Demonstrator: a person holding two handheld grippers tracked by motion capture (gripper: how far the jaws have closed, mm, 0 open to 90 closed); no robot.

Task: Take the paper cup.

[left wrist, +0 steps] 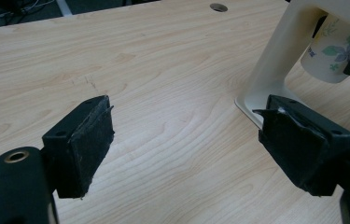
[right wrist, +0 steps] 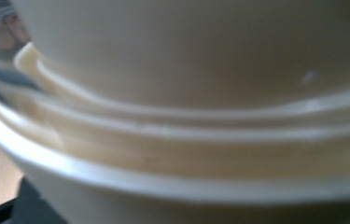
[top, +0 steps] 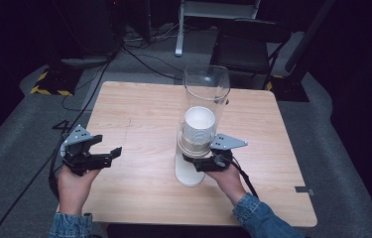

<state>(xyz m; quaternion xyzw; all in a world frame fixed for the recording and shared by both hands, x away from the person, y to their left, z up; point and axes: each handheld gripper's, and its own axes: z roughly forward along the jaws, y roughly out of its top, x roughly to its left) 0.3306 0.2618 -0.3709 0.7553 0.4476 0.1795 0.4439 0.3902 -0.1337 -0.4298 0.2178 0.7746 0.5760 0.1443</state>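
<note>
A cup dispenser (top: 206,87) stands mid-table: a clear tube on a cream stand (left wrist: 275,60), with a stack of white cups (top: 198,124) inside. Under its outlet hangs a paper cup with a green and blue floral print (left wrist: 329,49). My right gripper (top: 202,161) reaches in below the tube, one black jaw pressed on that cup's side. The right gripper view is a blurred close-up of cream cup rims (right wrist: 172,126). My left gripper (top: 108,146) hovers over the table's left side, open with nothing between its fingers (left wrist: 86,140), apart from the stand.
The wooden table (top: 139,109) has a small round hole (left wrist: 218,7) near its far edge. Beyond it, on the grey floor, are a black chair (top: 245,49), cables and a white frame leg (top: 179,29).
</note>
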